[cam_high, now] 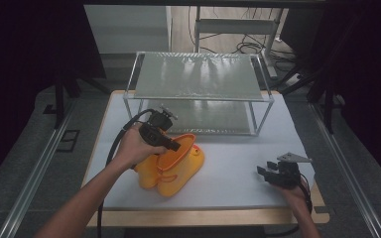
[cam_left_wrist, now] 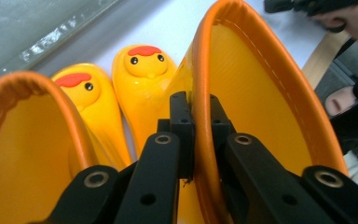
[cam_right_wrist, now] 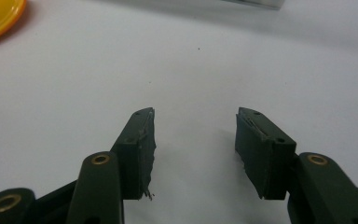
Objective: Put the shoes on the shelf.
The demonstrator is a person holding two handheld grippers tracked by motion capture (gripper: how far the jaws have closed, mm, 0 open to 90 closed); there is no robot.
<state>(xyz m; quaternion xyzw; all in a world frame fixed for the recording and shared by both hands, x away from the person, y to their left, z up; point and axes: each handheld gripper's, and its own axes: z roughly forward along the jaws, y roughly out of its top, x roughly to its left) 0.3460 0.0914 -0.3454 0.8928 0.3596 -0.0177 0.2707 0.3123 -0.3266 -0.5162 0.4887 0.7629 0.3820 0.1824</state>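
Observation:
Two yellow rain boots with orange rims and duck faces on the toes stand side by side on the white table top. My left gripper is shut on the orange rim of the right boot, one jaw inside the shaft and one outside. The other boot stands close beside it, partly hidden behind my hand in the high view. My right gripper rests low at the table's right front, open, with nothing between its jaws.
A two-level metal rack with glass shelves stands at the back of the table. The white table top lies bare between boots and right gripper. A wooden edge runs along the front.

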